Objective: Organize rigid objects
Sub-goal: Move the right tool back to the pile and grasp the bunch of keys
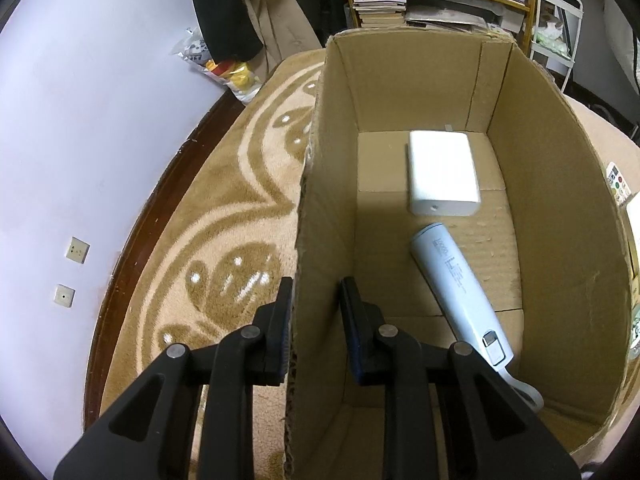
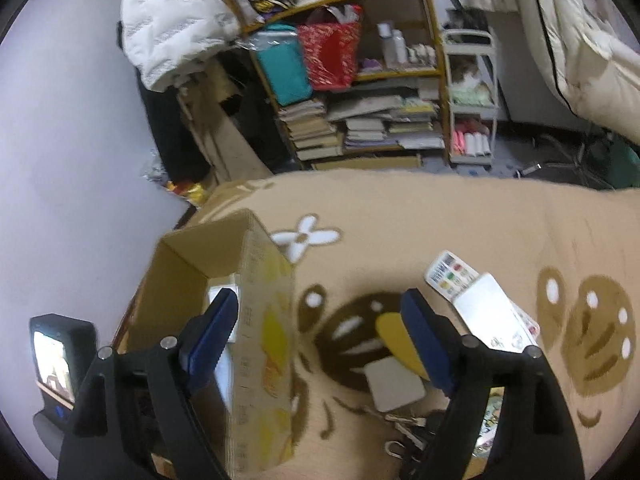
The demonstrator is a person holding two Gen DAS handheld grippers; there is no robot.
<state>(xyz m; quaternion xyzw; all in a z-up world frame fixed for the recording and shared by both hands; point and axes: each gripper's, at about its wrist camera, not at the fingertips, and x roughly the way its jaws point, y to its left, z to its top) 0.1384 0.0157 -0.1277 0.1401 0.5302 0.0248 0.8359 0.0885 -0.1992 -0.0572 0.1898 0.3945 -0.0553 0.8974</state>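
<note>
An open cardboard box [image 1: 560, 200] stands on a tan patterned blanket [image 1: 224, 200]. On its floor lie a white rectangular block [image 1: 442, 172] and a pale blue cylindrical device [image 1: 460, 292]. My left gripper [image 1: 318, 312] straddles the box's left wall, one finger outside and one inside, open by a narrow gap. In the right wrist view my right gripper [image 2: 320, 300] hangs wide open and empty above the blanket, right of the box [image 2: 256, 320]. Past its right finger lie a remote control [image 2: 450, 276], a white flat device [image 2: 488, 312], a yellow piece [image 2: 394, 336], a white square [image 2: 394, 384] and keys [image 2: 404, 428].
A pale wall [image 1: 80, 120] and a dark wooden edge [image 1: 160, 200] border the blanket on the left. Cluttered shelves [image 2: 360, 100] with books and bags and a white cart [image 2: 472, 100] stand beyond the far edge. A small lit screen [image 2: 56, 360] shows at the lower left.
</note>
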